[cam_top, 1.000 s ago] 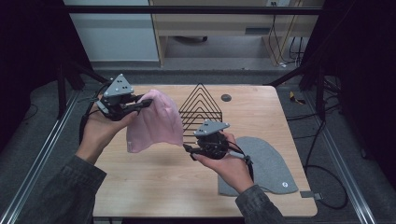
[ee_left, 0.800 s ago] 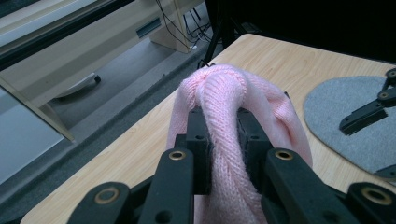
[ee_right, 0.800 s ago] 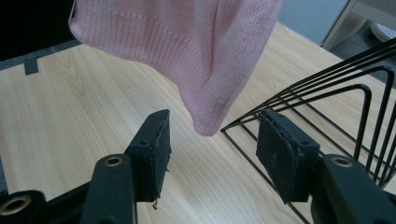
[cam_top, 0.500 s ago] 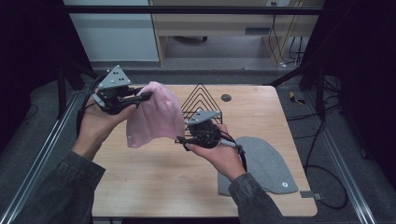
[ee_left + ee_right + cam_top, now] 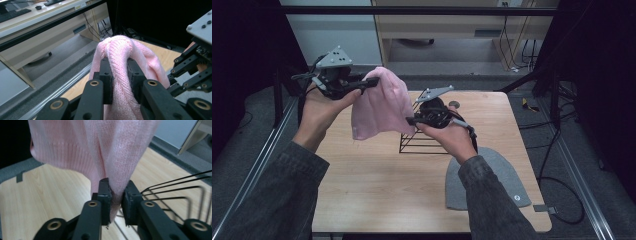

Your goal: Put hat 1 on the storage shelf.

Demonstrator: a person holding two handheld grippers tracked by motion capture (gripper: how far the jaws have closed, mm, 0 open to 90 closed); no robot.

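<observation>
Soft overhead light fell evenly on the desk [image 5: 377,180]; its surroundings stayed dark. Shadows were faint. Both gripper views blurred at the near bottom edge.

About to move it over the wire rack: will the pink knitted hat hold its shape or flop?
The pink knitted hat likely flops: it hangs slack between the left gripper and right gripper. The knit bunches between the jaws, so it probably stretches. It looks light.

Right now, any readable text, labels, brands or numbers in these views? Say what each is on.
No text can be read.
Grey hat: a small round white mark near its edge, too small to read.
Pink hat, held up by the left gripper and right gripper: plain knit, no label showing.
Black wire rack: no markings.
</observation>
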